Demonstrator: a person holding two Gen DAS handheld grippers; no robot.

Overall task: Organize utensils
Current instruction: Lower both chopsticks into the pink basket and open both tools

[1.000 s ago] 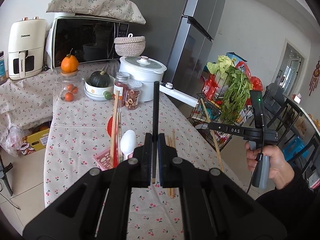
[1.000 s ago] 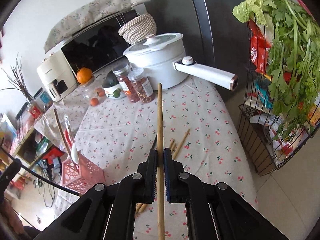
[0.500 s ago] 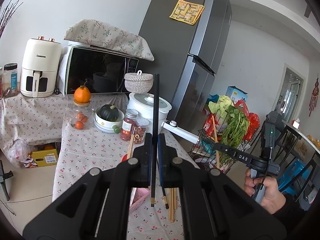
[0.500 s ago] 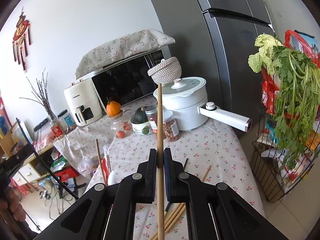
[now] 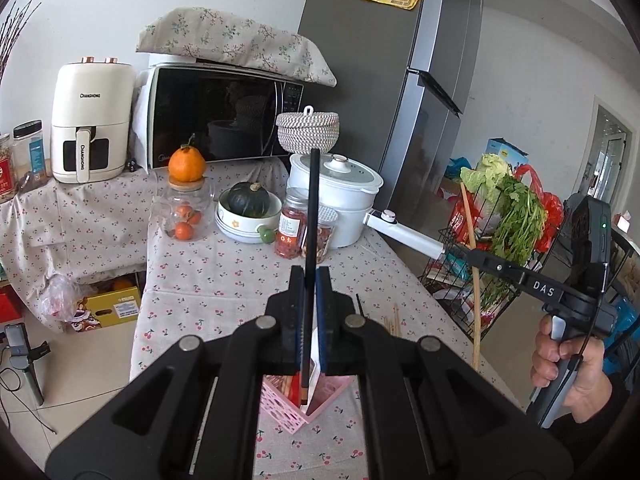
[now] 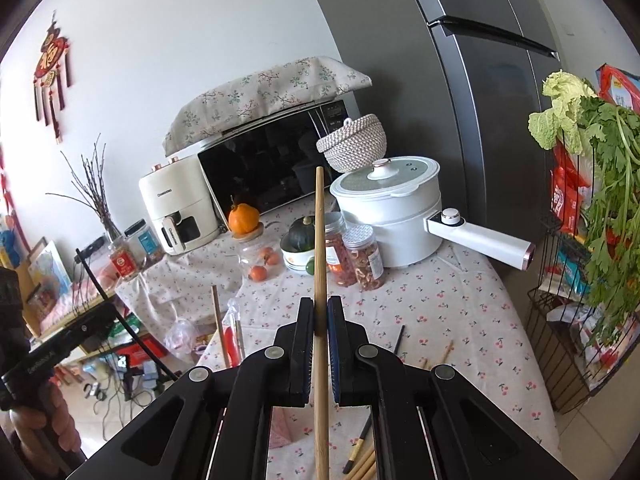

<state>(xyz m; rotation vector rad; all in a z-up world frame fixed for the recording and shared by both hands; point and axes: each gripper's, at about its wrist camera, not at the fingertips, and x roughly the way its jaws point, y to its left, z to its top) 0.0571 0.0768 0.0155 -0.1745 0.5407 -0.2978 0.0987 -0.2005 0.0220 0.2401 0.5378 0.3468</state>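
i've got the left gripper [image 5: 309,280] clamped on a black chopstick [image 5: 311,208], jaws pressed onto its shaft, the stick standing nearly upright with its lower tip hanging over the pink basket [image 5: 305,412] on the cherry-print tablecloth [image 5: 208,276]. just right of that basket, more chopsticks [image 5: 394,318] lie flat on the cloth. moving over, my right gripper [image 6: 319,314] has its jaws closed on a wooden chopstick [image 6: 320,240], also upright, its top reaching up in front of the microwave [image 6: 272,168]. from the right wrist view the pink basket [image 6: 286,432] sits low behind the jaws, with a wooden stick [image 6: 218,324] and a red-handled utensil [image 6: 229,340] poking up from it. further right, loose chopsticks [image 6: 362,462] lie on the cloth near the bottom edge, and the white pot [image 6: 390,216] stands at the far end.
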